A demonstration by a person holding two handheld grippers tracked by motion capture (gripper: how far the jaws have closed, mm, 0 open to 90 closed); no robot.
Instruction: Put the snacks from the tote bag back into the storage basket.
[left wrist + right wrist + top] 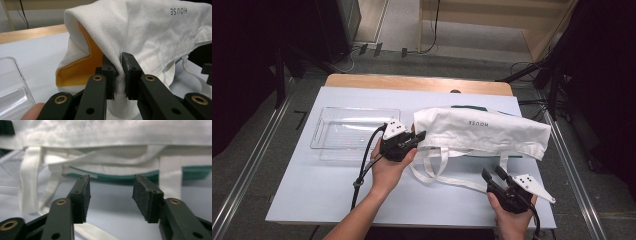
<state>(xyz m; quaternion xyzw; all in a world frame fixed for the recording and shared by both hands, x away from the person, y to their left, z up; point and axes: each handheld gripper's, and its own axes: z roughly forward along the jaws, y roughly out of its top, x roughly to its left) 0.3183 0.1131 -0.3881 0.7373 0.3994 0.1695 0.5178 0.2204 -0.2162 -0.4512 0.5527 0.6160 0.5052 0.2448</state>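
Note:
A white cloth tote bag (482, 131) printed "HOUSE" lies across the middle of the white table (322, 195), its straps (437, 167) trailing toward the front. My left gripper (421, 136) is shut on the bag's left edge; in the left gripper view the jaws pinch a fold of the white fabric (119, 72), lifting it so an orange inside (82, 67) shows. My right gripper (493, 174) stands open near the front right, just short of the bag. In the right gripper view its pads (81, 198) frame bare table, with the bag's green-trimmed edge (112, 178) beyond.
A clear plastic tray (328, 131) sits left of the bag, close to my left hand. The table's wooden far edge (412, 82) lies behind. Dark stands and cables flank the table on the floor. Bare table surface spreads at the front left.

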